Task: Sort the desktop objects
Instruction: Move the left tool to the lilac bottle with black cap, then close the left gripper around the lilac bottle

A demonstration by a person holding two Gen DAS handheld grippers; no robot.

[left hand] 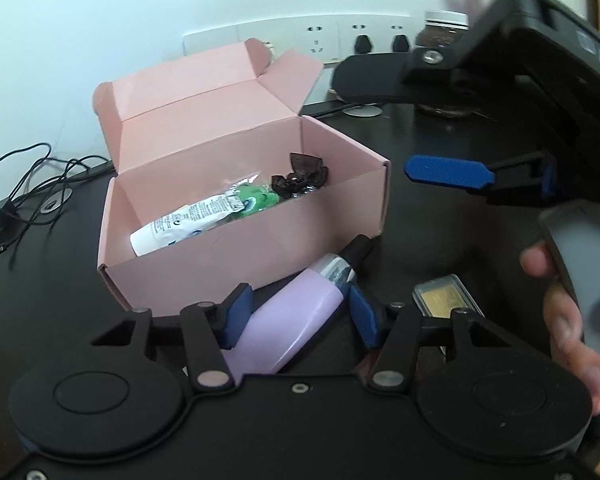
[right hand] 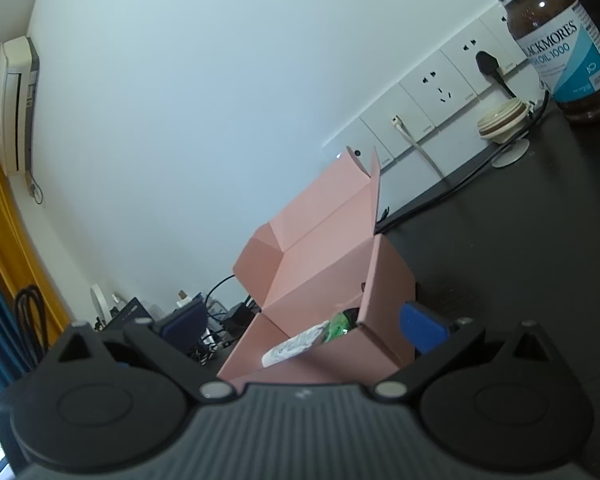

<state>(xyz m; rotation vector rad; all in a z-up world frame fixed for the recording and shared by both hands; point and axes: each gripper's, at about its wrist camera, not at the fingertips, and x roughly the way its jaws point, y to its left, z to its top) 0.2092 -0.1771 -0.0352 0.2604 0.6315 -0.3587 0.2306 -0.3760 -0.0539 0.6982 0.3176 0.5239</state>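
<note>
A lilac tube [left hand: 292,320] with a black cap lies on the black desk, leaning against the front wall of an open pink box [left hand: 240,256]. My left gripper [left hand: 300,316] straddles the tube, and its blue pads [left hand: 236,316] touch the tube on both sides. Inside the box lie a white tube [left hand: 180,224], a green packet [left hand: 262,200] and a dark brown clip [left hand: 304,178]. A small gold case [left hand: 446,296] rests just right of the left gripper. My right gripper [left hand: 372,122] hovers open to the right of the box, held by a hand [left hand: 568,320]. In the right wrist view the right gripper [right hand: 304,326] is wide apart and empty, facing the pink box [right hand: 324,264].
A brown supplement bottle [right hand: 560,48] stands at the back right by the wall sockets [right hand: 436,88]. A cream round object [right hand: 502,118] sits in front of the sockets. Tangled black cables [left hand: 24,192] lie left of the box. The box lid [left hand: 204,84] stands up at the back.
</note>
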